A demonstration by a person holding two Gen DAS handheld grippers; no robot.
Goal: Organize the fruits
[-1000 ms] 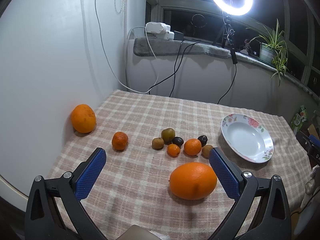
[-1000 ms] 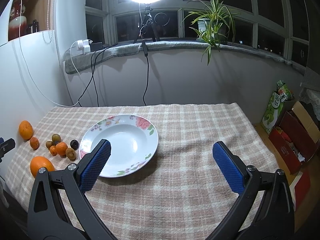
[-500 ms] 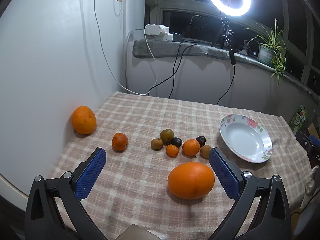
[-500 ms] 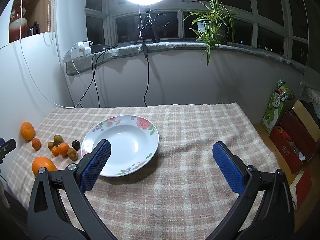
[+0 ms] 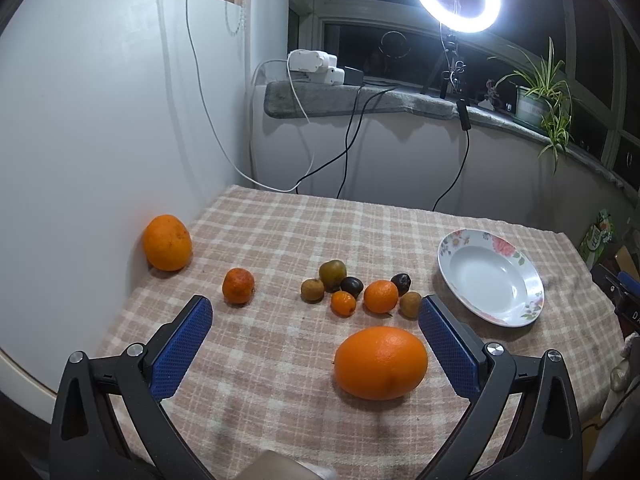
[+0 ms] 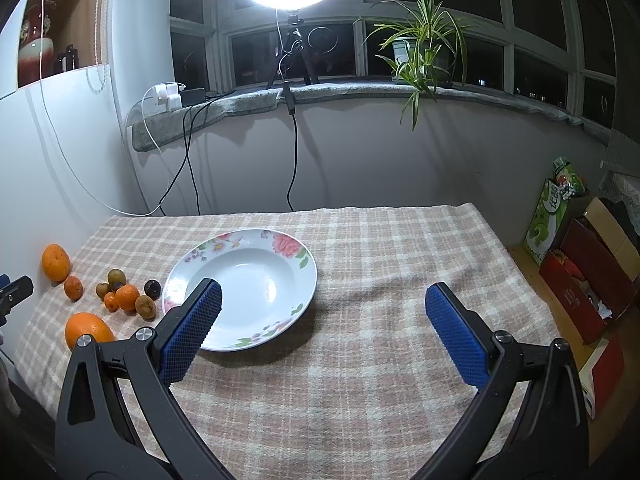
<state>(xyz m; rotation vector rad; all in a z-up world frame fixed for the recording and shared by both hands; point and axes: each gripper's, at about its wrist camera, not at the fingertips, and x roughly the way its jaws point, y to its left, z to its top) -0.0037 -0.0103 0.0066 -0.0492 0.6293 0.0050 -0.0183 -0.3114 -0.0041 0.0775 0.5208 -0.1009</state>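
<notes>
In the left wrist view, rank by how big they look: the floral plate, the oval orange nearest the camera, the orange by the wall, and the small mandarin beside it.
1. floral plate
2. oval orange, though nearness to the camera enlarges it
3. orange by the wall
4. small mandarin

Left gripper (image 5: 314,316) jaws wide apart, empty, above checked tablecloth (image 5: 280,240). Big orange (image 5: 381,363) between fingers, toward 4 o'clock side. Cluster of small fruits (image 5: 358,286) just beyond, 12 o'clock. Second orange (image 5: 167,242) by wall, 10 o'clock. Plate (image 5: 490,282) at 2 o'clock.
</notes>
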